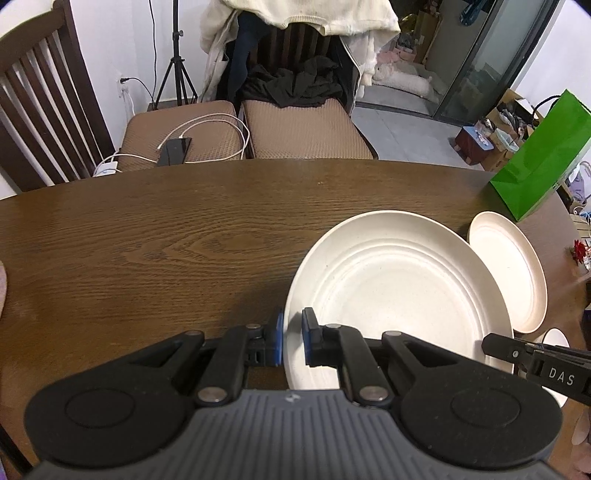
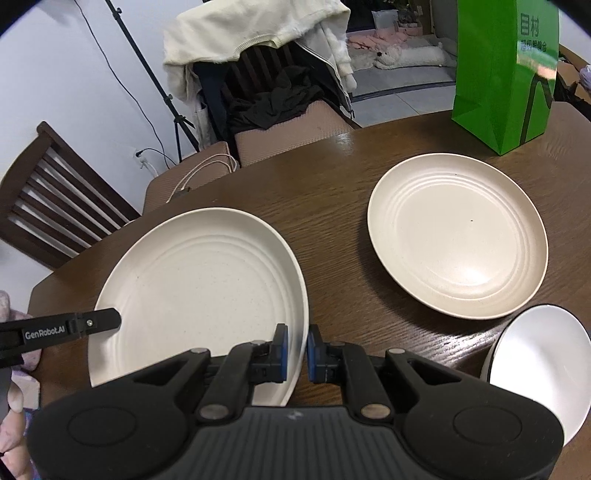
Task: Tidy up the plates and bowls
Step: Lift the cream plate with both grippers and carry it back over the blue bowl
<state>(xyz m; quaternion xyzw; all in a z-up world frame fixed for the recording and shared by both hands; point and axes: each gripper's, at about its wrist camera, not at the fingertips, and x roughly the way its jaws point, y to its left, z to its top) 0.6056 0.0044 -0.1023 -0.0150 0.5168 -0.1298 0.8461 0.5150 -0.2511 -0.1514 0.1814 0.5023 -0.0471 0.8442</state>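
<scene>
1. A large cream plate (image 1: 399, 295) is held over the wooden table (image 1: 166, 240), gripped at opposite edges of its rim by both grippers.
2. The left gripper (image 1: 292, 339) has its blue pads clamped on the plate's left rim, jaws nearly closed on the thin edge.
3. The right gripper (image 2: 296, 352) is pinched the same way on the plate's right rim; in the left wrist view its black finger shows at the plate's far right edge.
4. Whether the plate's underside touches the table cannot be told.
5. Just right of the held plate, a second cream plate (image 2: 458, 236) lies flat on the table.
6. Near that second plate, on the camera's side of it and right of the held plate, sits a white bowl (image 2: 539, 369).
7. Beyond the second plate stands a green paper bag (image 2: 506, 74).
8. Behind the held plate, past the table's far edge, are cushioned chairs (image 1: 303, 129), one draped with clothes (image 1: 303, 14), one carrying a white cable (image 1: 207, 136).
</scene>
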